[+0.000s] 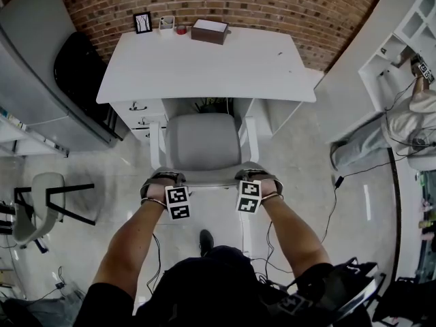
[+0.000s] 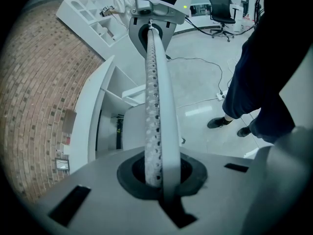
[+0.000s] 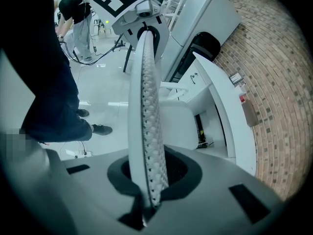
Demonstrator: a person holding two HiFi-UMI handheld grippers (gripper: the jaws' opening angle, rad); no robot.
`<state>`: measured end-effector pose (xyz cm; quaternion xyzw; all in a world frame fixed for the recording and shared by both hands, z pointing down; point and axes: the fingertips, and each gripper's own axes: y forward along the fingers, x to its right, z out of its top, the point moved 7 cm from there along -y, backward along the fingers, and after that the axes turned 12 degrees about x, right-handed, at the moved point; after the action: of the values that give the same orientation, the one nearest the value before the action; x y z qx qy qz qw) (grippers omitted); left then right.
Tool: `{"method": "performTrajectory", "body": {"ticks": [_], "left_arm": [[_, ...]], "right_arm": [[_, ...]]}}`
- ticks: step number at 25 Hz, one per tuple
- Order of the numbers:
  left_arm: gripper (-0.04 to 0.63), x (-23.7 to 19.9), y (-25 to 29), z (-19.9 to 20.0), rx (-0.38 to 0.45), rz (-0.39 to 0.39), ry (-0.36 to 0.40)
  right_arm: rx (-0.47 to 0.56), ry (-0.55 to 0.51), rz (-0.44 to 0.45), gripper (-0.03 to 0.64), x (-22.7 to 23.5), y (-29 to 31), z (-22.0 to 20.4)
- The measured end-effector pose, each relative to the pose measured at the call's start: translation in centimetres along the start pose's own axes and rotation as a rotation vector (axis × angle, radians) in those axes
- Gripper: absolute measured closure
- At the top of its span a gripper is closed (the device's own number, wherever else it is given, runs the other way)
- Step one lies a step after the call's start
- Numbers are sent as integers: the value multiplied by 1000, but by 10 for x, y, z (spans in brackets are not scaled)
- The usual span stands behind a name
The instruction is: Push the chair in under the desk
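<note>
At the left of the kneehole the drawer unit (image 1: 138, 111) stands close beside the left armrest (image 1: 156, 148), so I judge there is little room to spare on that side. The left gripper (image 1: 163, 180) pinches the left end of the backrest (image 2: 157, 92), its jaws pressed on the thin top edge from front and back. The chair (image 1: 202, 142) stands on the floor (image 1: 300, 155) square to the desk (image 1: 204, 63). The front of its seat is at or just under the desk's front edge and the rest is outside, so much of the push seems left to do. The right gripper (image 1: 259, 180) pinches the right end of the same top edge in the same way. With 2 grips set well apart, an even, level shove from both hands toward the brick wall (image 1: 272, 5) should send the chair in straight. A harder push from 1 side would likely swing an armrest into the desk's side. The push should end as the backrest nears the desk's front edge.
</note>
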<state>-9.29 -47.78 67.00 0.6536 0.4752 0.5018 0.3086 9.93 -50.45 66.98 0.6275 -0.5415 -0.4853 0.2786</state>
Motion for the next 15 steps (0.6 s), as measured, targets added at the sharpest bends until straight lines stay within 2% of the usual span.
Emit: {"method": "performTrajectory", "body": {"ticks": [15], "left_arm": [[584,2,3,-1,1,5,7]], "right_arm": [[-8,-4,2,591,-7,2,-1]]}}
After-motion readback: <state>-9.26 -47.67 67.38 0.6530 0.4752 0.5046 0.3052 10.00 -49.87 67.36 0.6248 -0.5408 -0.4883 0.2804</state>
